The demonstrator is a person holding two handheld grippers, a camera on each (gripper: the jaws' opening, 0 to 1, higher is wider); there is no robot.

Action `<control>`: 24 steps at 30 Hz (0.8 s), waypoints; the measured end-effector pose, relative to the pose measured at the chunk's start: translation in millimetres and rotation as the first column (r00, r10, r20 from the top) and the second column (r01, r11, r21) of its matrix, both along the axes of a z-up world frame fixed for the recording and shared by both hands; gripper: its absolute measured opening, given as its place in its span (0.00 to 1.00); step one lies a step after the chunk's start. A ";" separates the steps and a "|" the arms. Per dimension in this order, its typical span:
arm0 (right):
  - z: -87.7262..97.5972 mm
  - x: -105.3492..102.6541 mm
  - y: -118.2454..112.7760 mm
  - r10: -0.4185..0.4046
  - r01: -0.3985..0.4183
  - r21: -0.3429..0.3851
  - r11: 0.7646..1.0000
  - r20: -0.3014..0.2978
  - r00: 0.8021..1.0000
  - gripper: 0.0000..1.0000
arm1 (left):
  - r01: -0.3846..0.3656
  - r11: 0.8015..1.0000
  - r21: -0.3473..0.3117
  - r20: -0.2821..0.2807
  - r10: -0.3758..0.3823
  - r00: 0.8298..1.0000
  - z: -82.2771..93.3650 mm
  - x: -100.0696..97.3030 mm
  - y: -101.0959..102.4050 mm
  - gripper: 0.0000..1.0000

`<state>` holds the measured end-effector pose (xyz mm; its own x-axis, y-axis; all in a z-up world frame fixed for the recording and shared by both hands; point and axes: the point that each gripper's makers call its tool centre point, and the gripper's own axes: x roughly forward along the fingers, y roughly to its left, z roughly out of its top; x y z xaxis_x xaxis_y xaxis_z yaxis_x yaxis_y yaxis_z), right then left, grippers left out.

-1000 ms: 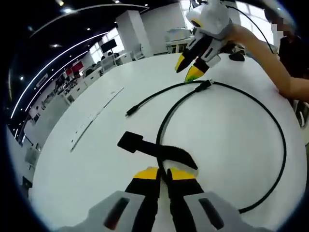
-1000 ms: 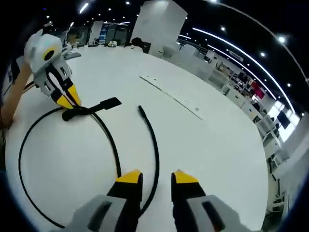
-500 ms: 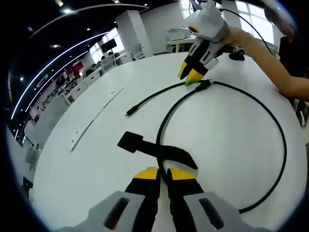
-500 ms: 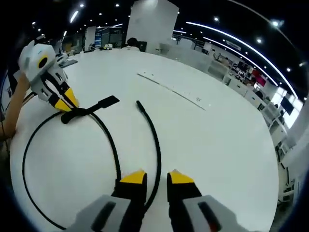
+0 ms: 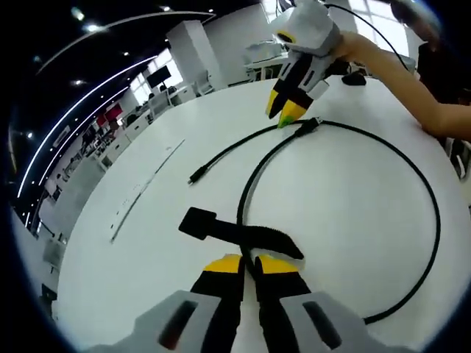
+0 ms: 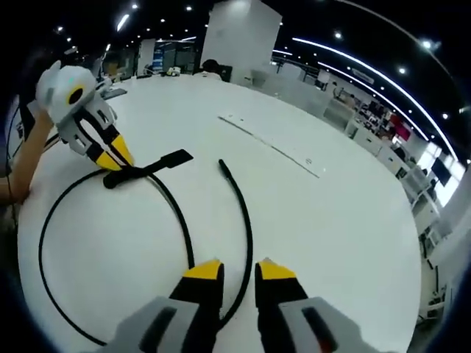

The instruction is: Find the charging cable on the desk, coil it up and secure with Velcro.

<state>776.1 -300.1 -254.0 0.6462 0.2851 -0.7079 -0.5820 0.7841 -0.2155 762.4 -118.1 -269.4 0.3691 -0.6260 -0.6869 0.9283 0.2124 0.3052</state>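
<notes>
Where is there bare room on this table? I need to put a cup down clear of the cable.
The table is bare beyond the cable's free end, past the thin seam. Bare too inside the cable's loop, but ringed. It is crowded by the strap, where the left tongs sit.

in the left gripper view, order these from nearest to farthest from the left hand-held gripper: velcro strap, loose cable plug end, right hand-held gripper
1. Velcro strap: right at the left hand-held gripper, just ahead of its tips.
2. Loose cable plug end: mid-table, ahead and slightly left.
3. Right hand-held gripper: far side of the table, tips at the cable near its connector.
</notes>
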 end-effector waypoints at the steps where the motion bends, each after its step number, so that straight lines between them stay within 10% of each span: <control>1: 1.8 -1.0 1.7 0.007 -0.007 0.000 1.000 0.005 1.000 0.19 | 0.006 1.000 0.002 0.004 -0.006 1.000 0.2 0.1 -0.2 0.07; 24: 46.8 -5.5 7.5 0.023 -0.031 0.051 0.998 0.140 0.990 0.19 | -0.008 1.000 0.025 0.023 0.008 1.000 2.1 7.1 -1.2 0.07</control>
<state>770.5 -292.6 -207.2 0.7293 0.3385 -0.5946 -0.5703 0.7809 -0.2549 769.6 -119.3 -267.3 0.3896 -0.6059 -0.6936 0.9194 0.2119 0.3313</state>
